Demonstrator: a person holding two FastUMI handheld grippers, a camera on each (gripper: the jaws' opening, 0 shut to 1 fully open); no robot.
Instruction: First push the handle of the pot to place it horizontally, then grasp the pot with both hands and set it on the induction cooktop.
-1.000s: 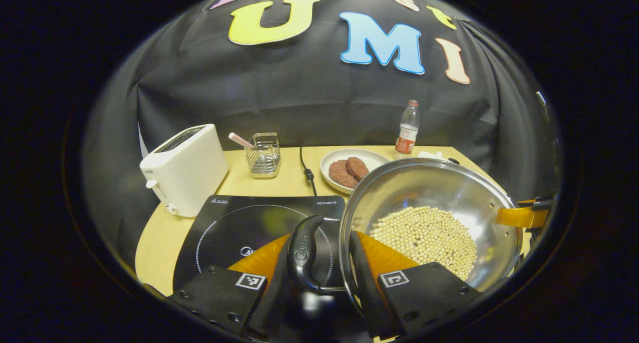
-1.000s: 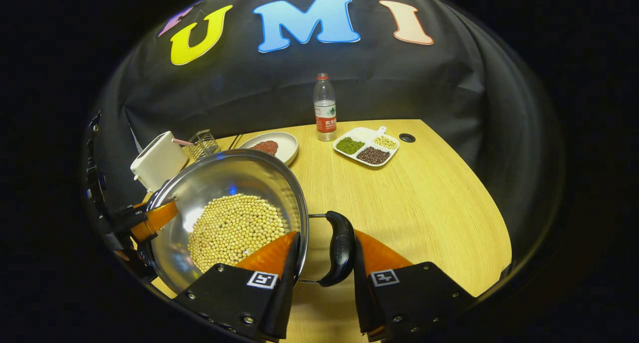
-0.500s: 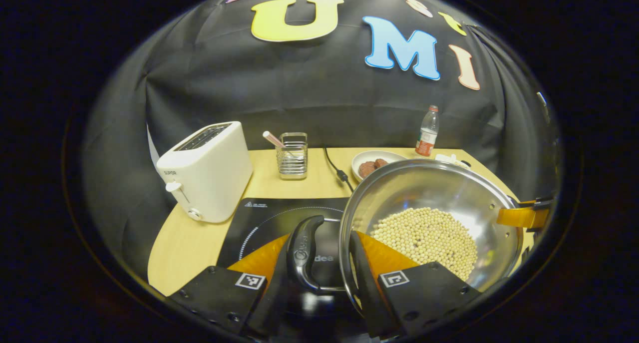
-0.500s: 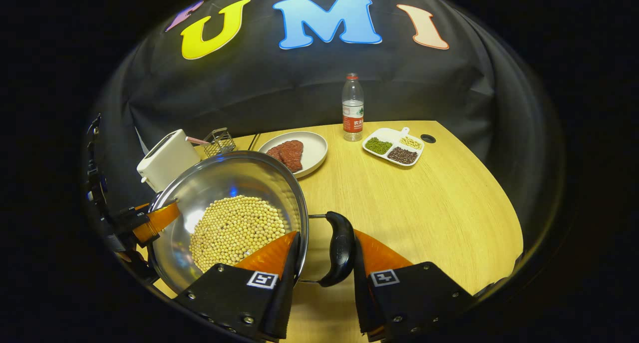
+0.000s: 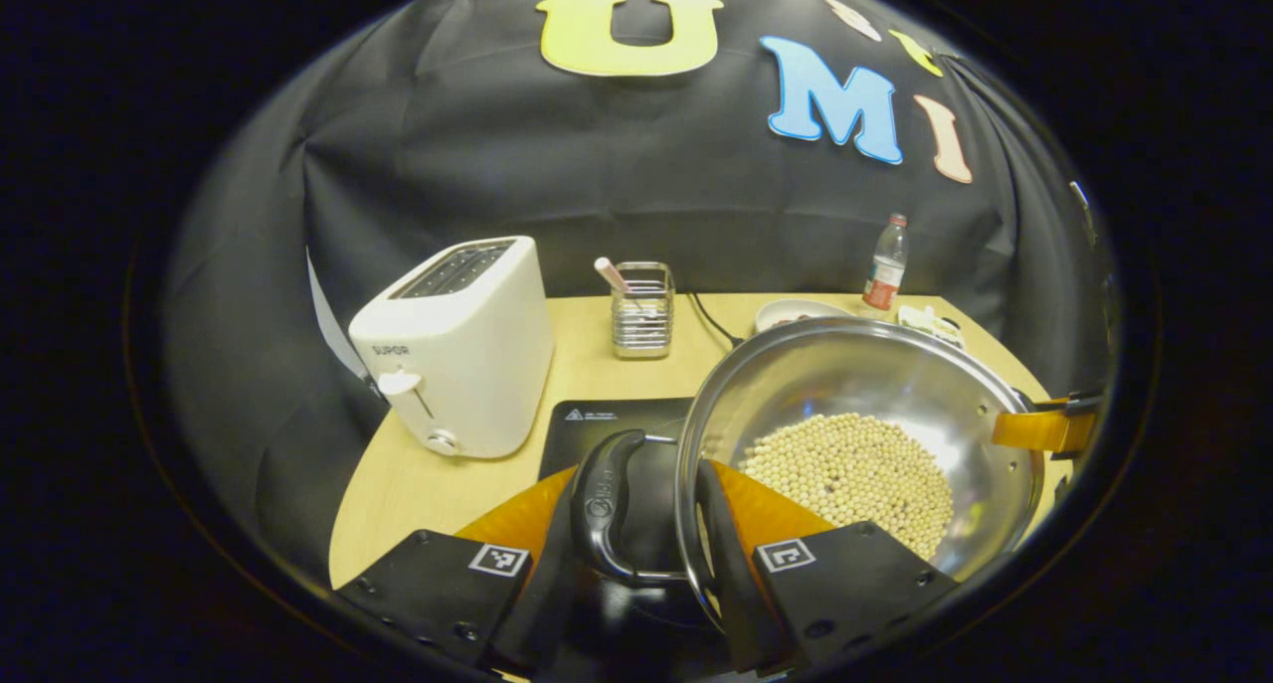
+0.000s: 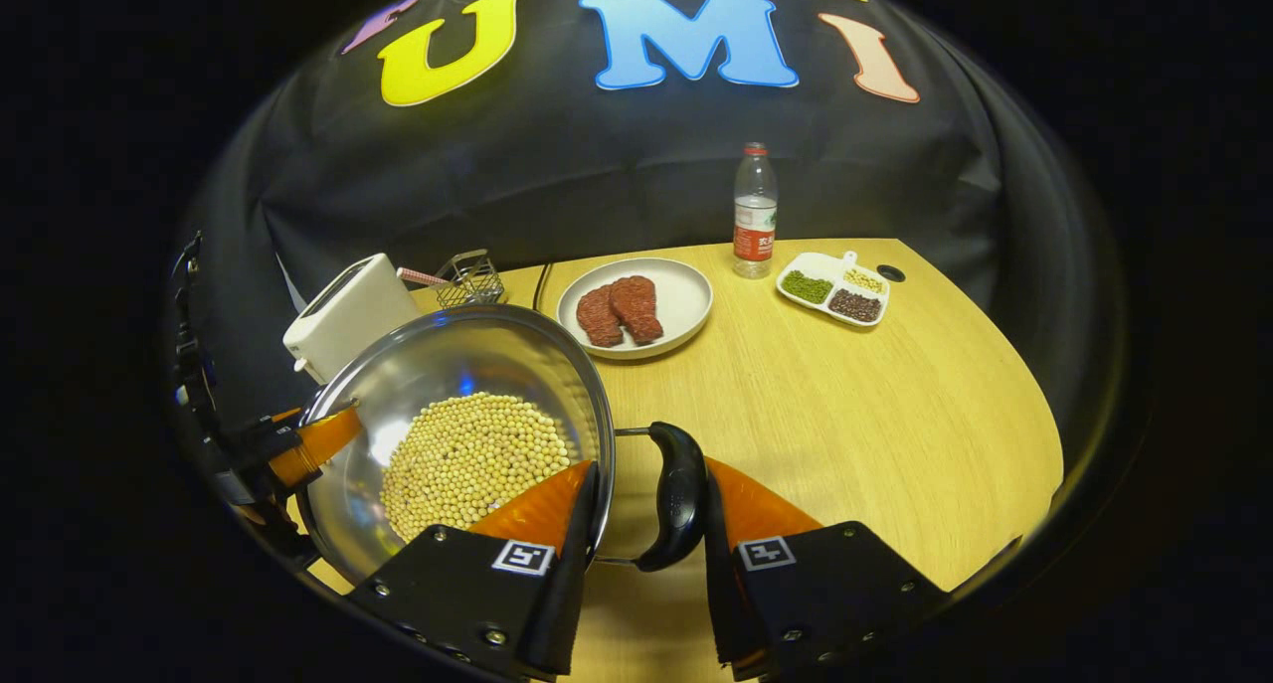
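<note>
A steel pot [image 5: 895, 385] with a layer of pale beans [image 5: 845, 474] hangs between both grippers. My left gripper [image 5: 636, 514] is shut on its black side handle [image 5: 602, 504], one finger outside the handle and one inside the rim. Under that handle lies the black induction cooktop [image 5: 597, 425], partly hidden by the pot. In the right gripper view the pot [image 6: 448, 365] is at the left. My right gripper [image 6: 646, 504] is shut on the opposite handle [image 6: 681, 494] the same way. The left gripper [image 6: 298, 444] shows across the pot.
A white toaster [image 5: 457, 350] stands left of the cooktop, with a wire holder [image 5: 641, 310] and a power cable [image 5: 711, 320] behind it. On the wooden table [image 6: 895, 405] sit a plate of meat patties [image 6: 686, 305], a water bottle [image 6: 756, 211] and a divided bean tray [image 6: 833, 290].
Both grippers have carried the pot to the left: the toaster has drawn nearer, the cooktop has slid under the pot, and the plate and bottle now lie farther right.
</note>
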